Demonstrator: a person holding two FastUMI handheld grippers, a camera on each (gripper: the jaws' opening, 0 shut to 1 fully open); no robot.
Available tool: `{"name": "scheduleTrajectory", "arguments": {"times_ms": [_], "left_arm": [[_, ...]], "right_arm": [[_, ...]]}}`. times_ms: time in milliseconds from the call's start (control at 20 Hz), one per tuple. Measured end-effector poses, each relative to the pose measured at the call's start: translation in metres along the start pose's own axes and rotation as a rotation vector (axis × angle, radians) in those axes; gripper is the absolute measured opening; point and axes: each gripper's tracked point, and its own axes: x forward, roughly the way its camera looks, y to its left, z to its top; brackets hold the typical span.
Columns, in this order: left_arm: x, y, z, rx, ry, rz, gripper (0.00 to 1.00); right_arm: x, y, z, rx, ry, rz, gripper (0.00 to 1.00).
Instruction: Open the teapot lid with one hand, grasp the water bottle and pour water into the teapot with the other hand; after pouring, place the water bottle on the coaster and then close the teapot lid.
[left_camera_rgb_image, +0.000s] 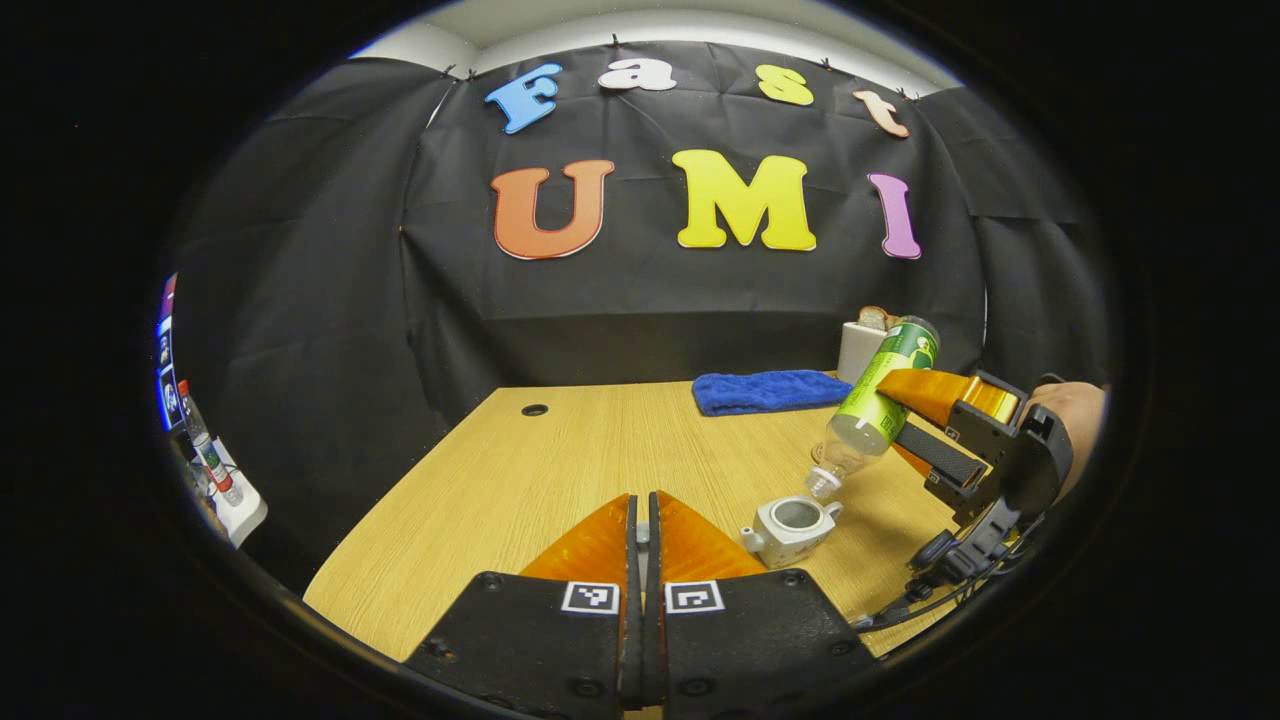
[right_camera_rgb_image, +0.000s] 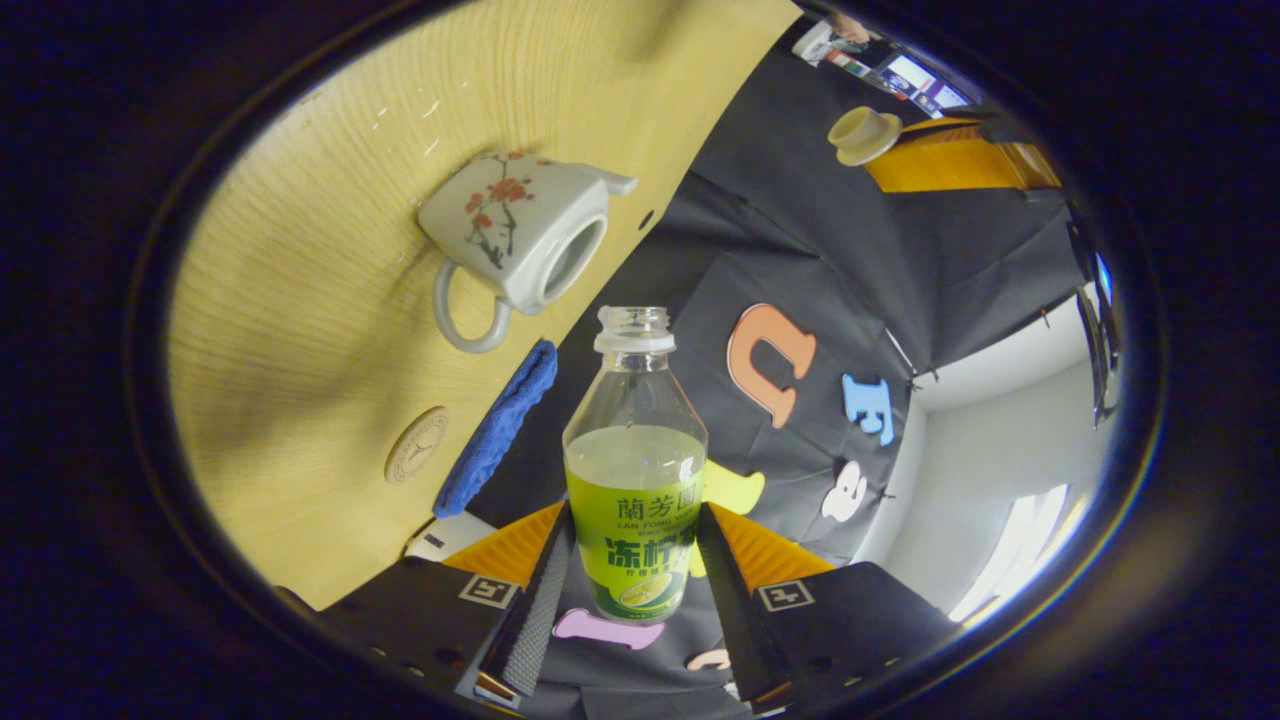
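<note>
At the lower right of the left gripper view:
Right gripper (left_camera_rgb_image: 905, 420): held by a hand (left_camera_rgb_image: 1075, 415), tipped over, both fingers pressed on the bottle.
Left gripper (left_camera_rgb_image: 643, 520): low in the middle of its own view, fingers close together. In the right gripper view, upper right, it holds the lid (right_camera_rgb_image: 863, 133).
Bottle (left_camera_rgb_image: 880, 400): one. Clear, with a green label and no cap. It leans with its mouth down, just above the teapot. In the right gripper view it sits bottom middle between the fingers, about half full of pale water.
Teapot (left_camera_rgb_image: 793, 527): one. White, with red flowers, a round handle and a short spout. Its top is open. It stands on the table, lower right in the left gripper view, upper left in the right gripper view.
Coaster (right_camera_rgb_image: 416, 445): one, round and tan, flat on the table, left of the bottle in the right gripper view.
Cloth (left_camera_rgb_image: 768, 391): one, blue, at the back of the table.
Table (left_camera_rgb_image: 560, 460): one, light wood.
</note>
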Motion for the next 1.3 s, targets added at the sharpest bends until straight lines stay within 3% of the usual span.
{"name": "scheduleTrajectory", "arguments": {"times_ms": [250, 300, 550, 850, 1050, 1300], "left_arm": [[0.011, -0.009, -0.003, 0.000, -0.009, -0.014, 0.03], [0.012, -0.012, -0.003, 0.006, -0.007, -0.013, 0.03], [0.016, -0.028, 0.008, -0.020, -0.049, -0.049, 0.03], [0.023, -0.039, 0.013, -0.066, -0.067, -0.042, 0.03], [0.025, -0.052, 0.015, -0.095, -0.075, -0.065, 0.03], [0.027, -0.051, 0.013, -0.052, -0.069, -0.053, 0.03]], "right_arm": [[-0.003, 0.010, 0.003, 0.344, -0.006, 0.058, 0.71], [-0.006, 0.011, 0.006, 0.438, -0.018, 0.070, 0.75], [-0.010, 0.010, 0.005, 0.888, -0.031, 0.097, 0.71], [-0.004, 0.003, -0.027, 1.314, -0.014, 0.101, 0.71], [0.002, -0.009, -0.055, 1.671, 0.001, 0.107, 0.71], [0.036, 0.015, -0.076, 2.038, 0.095, 0.210, 0.73]]}}
